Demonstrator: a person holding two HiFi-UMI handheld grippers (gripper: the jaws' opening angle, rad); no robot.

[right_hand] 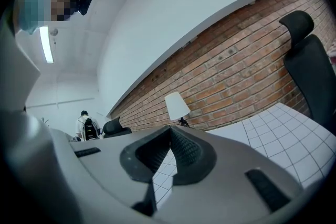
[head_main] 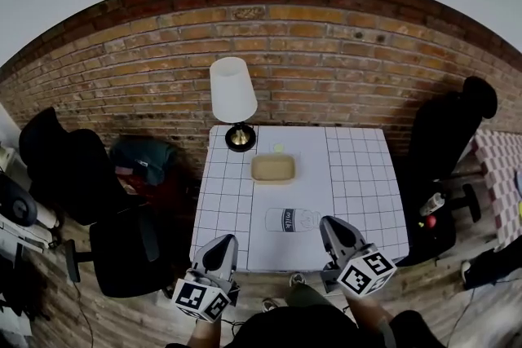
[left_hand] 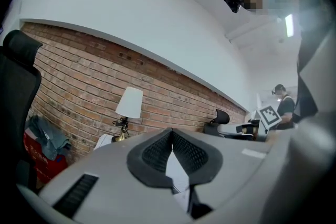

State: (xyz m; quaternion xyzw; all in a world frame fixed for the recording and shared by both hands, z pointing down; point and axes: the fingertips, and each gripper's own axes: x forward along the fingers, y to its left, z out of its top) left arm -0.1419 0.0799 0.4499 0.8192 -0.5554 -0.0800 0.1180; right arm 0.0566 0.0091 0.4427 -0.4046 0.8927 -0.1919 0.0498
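Facing one bottle [head_main: 291, 219]; two closed claws [head_main: 222, 244] [head_main: 330, 223]

Even, soft indoor light; shadows faint. Head view: strong fisheye, brick wall [head_main: 326, 37] bowed, outer edges dim, white tabletop [head_main: 359, 175] bright. Gripper views: black vignette corners, ceiling strip light [right_hand: 46, 44] glaring, near foreground soft.

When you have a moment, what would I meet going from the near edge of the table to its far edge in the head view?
clear bottle lying on its side → tan tray → small green item → table lamp
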